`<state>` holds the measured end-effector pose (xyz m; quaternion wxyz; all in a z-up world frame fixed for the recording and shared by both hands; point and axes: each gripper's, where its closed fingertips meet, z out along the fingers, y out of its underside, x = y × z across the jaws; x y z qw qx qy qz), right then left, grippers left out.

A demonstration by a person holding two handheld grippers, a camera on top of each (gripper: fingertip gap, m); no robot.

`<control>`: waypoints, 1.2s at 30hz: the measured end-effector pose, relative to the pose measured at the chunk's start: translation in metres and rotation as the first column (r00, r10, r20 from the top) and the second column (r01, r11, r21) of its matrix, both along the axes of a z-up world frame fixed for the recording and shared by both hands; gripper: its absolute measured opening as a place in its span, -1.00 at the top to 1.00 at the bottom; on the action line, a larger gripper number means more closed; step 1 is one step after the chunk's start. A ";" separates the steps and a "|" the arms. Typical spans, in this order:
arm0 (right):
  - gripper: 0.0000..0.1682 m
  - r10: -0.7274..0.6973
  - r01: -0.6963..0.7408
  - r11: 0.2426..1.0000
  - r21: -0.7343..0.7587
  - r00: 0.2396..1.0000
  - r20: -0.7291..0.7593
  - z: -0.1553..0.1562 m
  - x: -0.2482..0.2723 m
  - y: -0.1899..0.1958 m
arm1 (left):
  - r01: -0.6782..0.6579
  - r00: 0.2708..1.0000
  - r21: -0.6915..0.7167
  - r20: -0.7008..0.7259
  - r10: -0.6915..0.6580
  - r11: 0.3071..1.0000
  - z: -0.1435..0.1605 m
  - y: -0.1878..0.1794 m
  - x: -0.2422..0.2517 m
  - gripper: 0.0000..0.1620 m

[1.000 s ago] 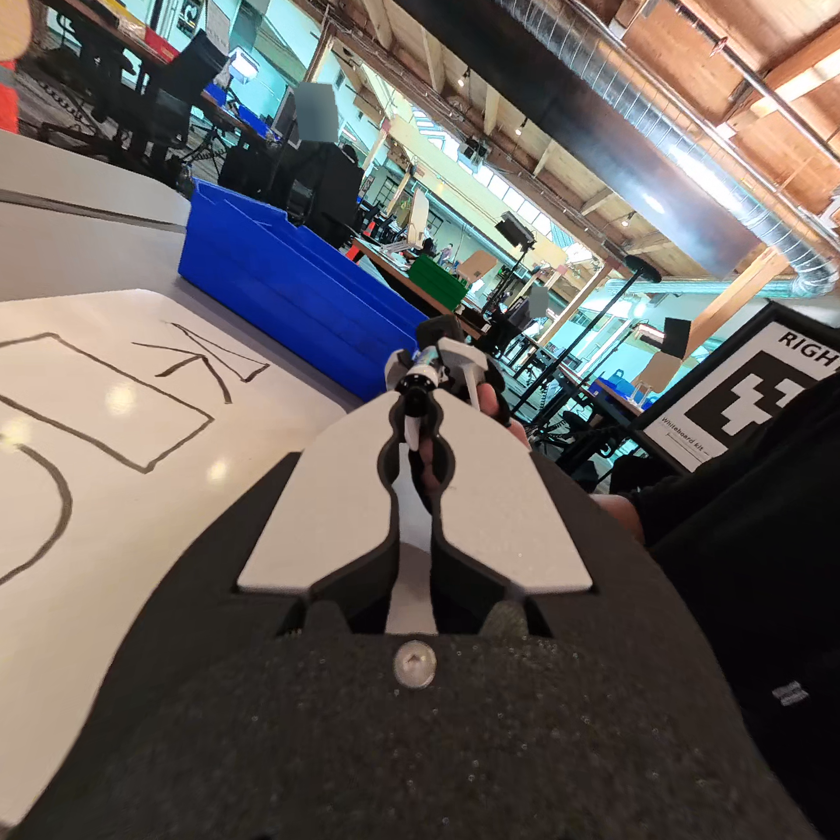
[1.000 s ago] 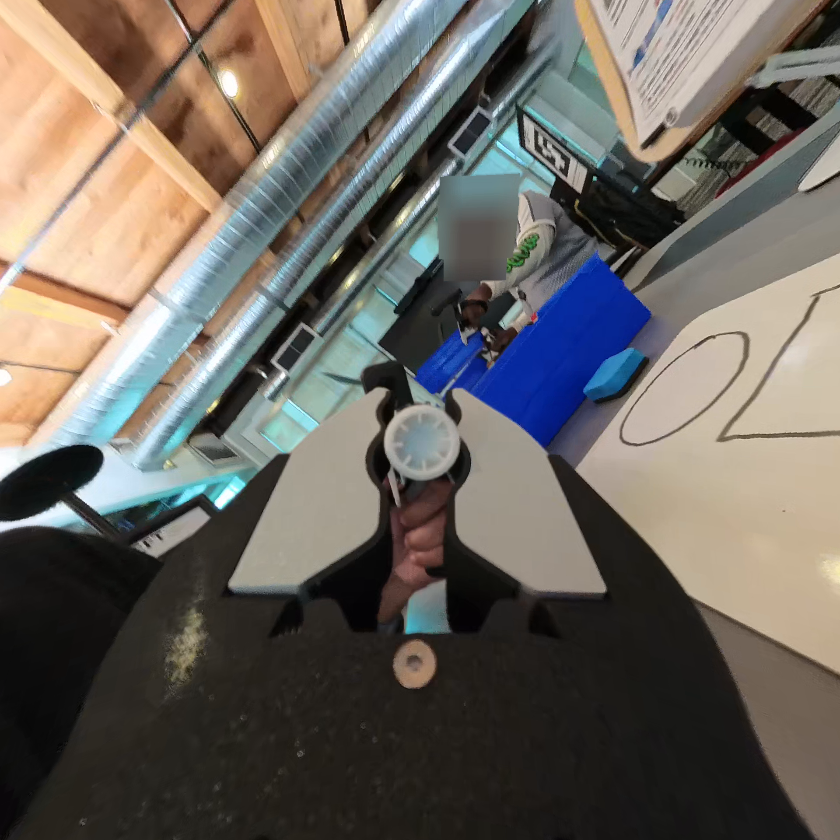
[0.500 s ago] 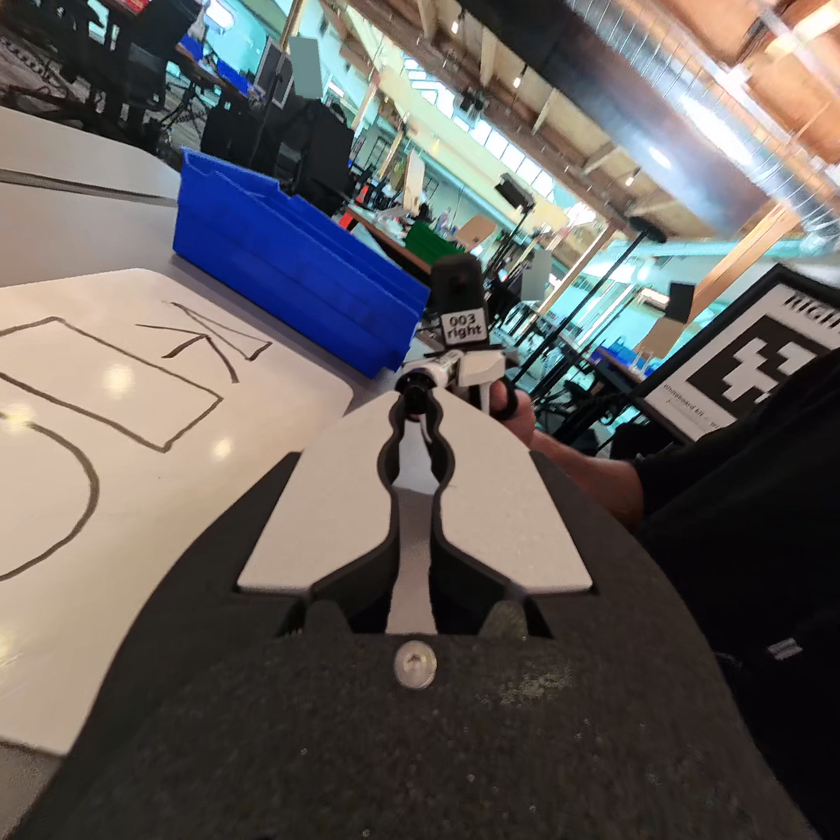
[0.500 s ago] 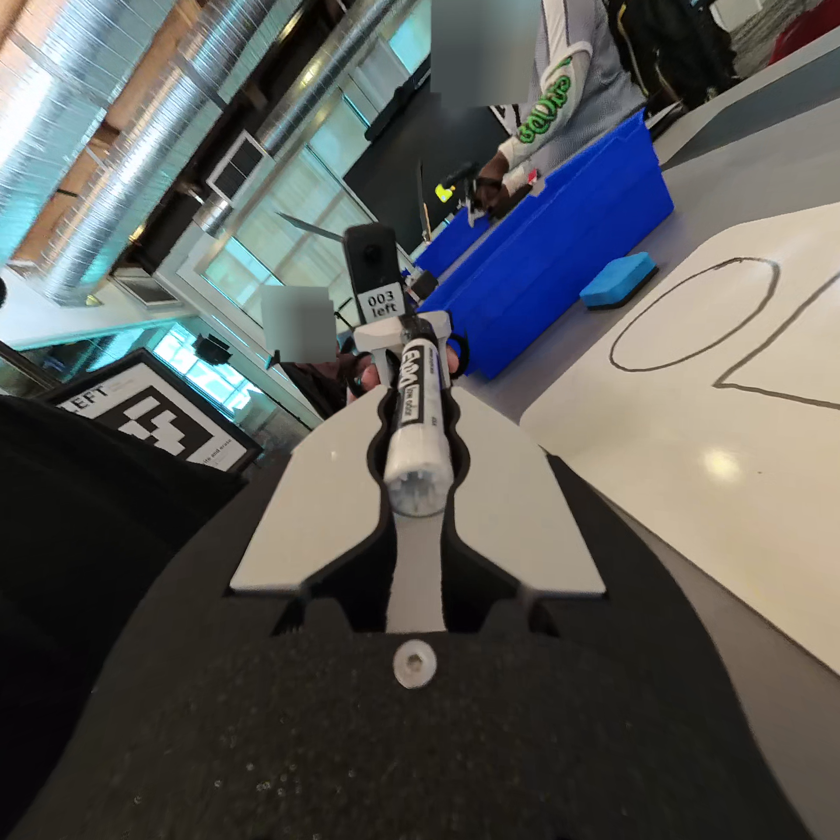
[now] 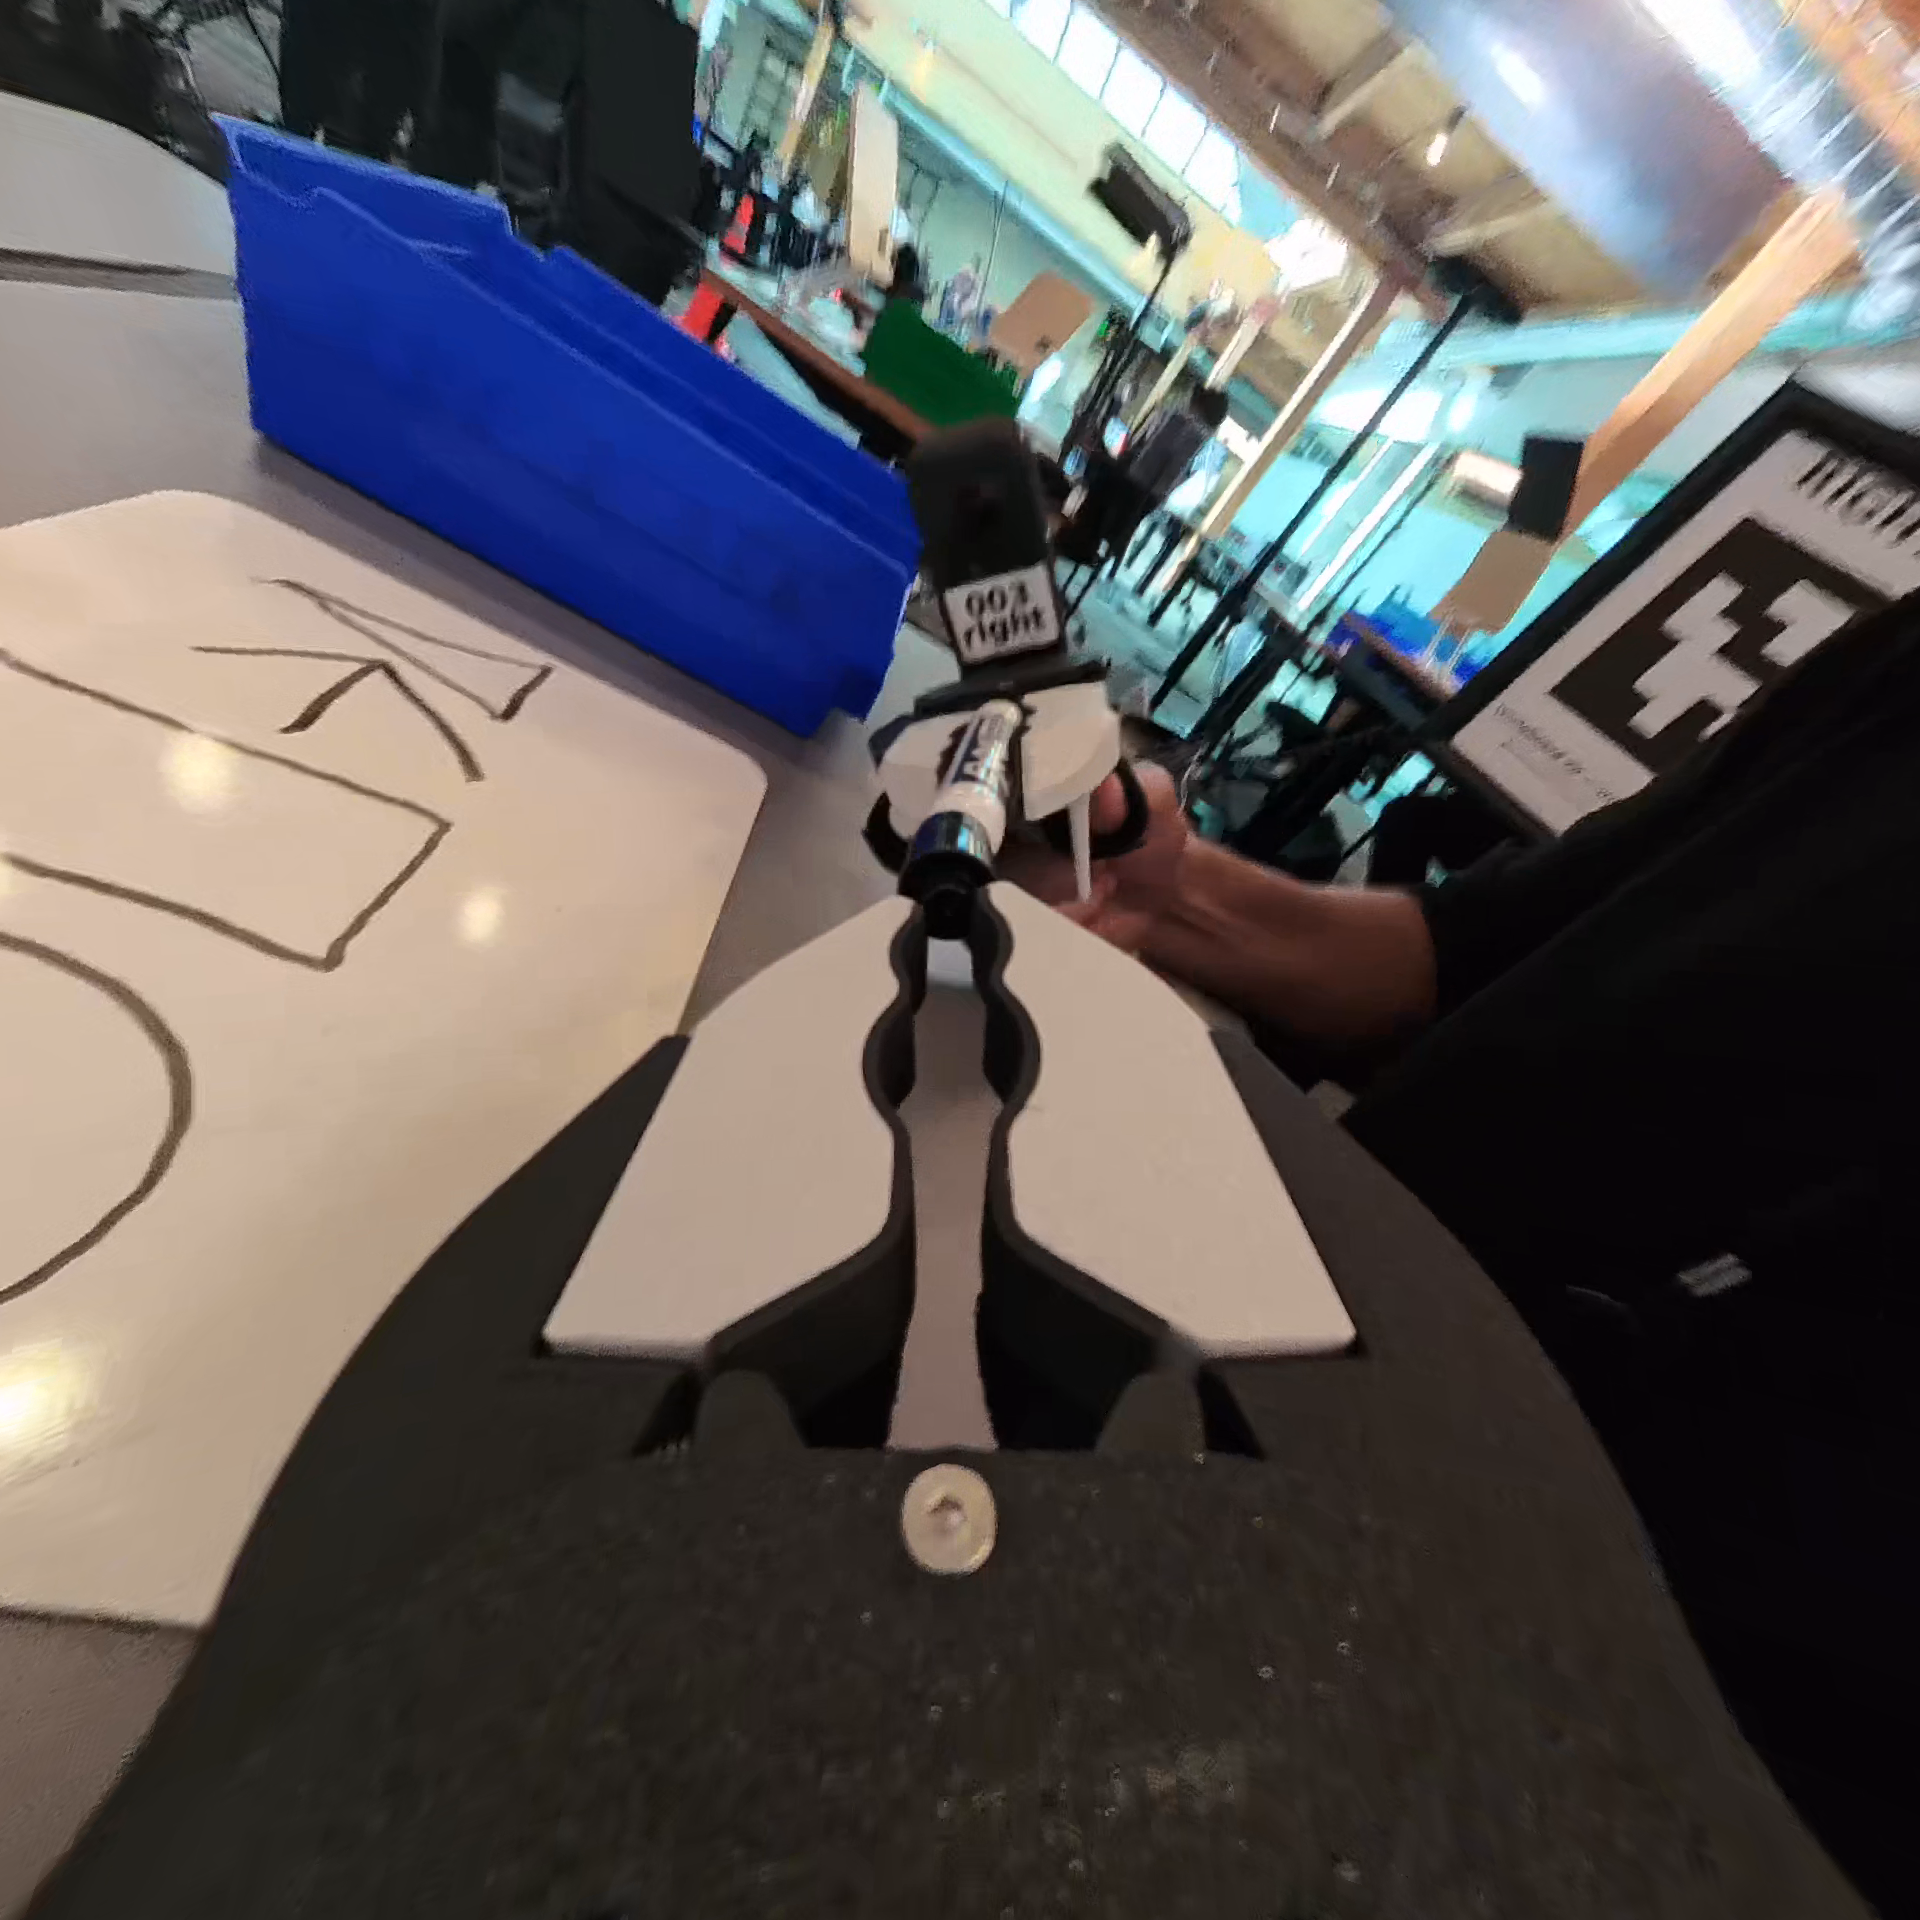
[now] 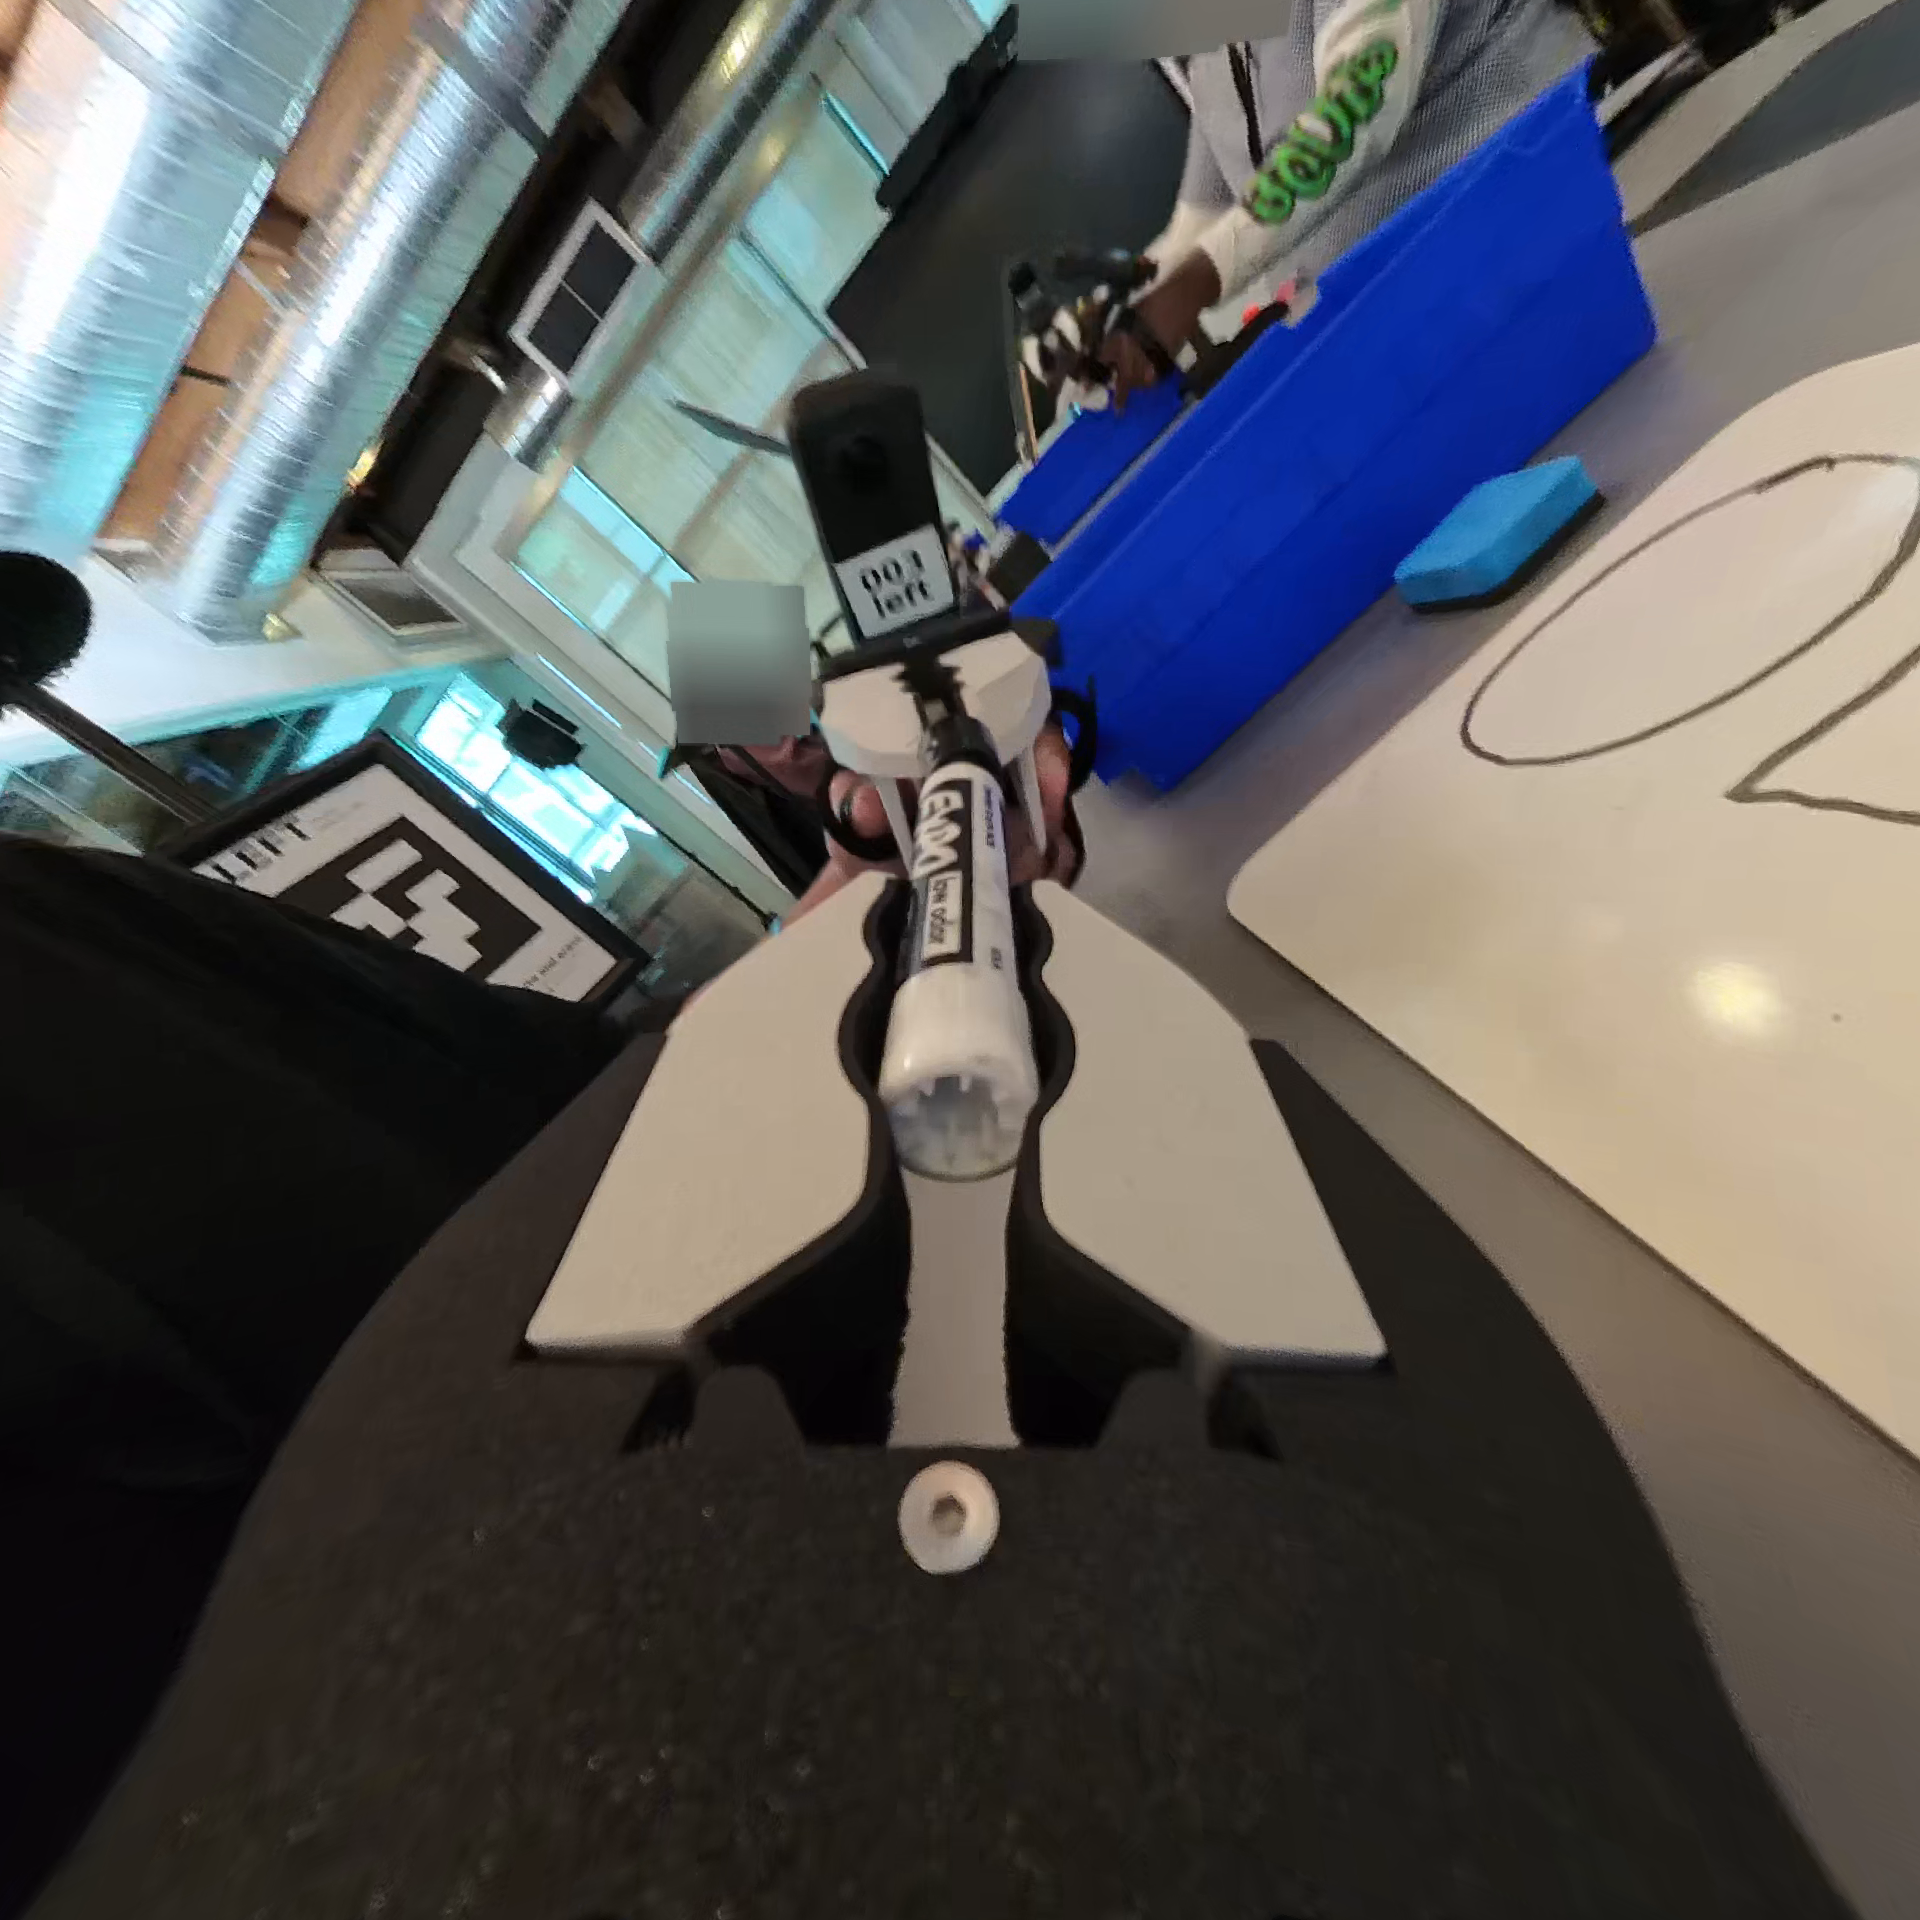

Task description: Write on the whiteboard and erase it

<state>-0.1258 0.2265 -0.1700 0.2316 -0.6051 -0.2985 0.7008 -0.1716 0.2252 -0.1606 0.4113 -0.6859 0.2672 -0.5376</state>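
Gripping the marker [image 6: 961, 935] barrel, right gripper [image 6: 956, 925] is closed; left gripper [image 5: 948, 940] is pinching its cap end, axis running straight between them.

Silver ducts [image 6: 343, 208] cross the wood-beamed ceiling; tall windows [image 6: 613, 436] glow.

To my left a long blue plastic bin [image 5: 540, 488] sits on the grey table [image 5: 114, 405], just past the board's far edge. A black-framed sign with a blocky black-and-white marker [image 5: 1704, 644] stands at my right. Behind the bin, a person in a grey sleeve with green lettering [image 6: 1309, 177] handles something. Silver ducts [image 6: 260, 260] run overhead.
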 end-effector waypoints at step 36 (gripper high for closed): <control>0.77 -0.437 0.276 0.807 0.522 0.873 0.216 0.060 0.071 0.042 | -0.478 0.872 0.029 -0.106 0.479 0.878 -0.022 0.004 -0.051 0.27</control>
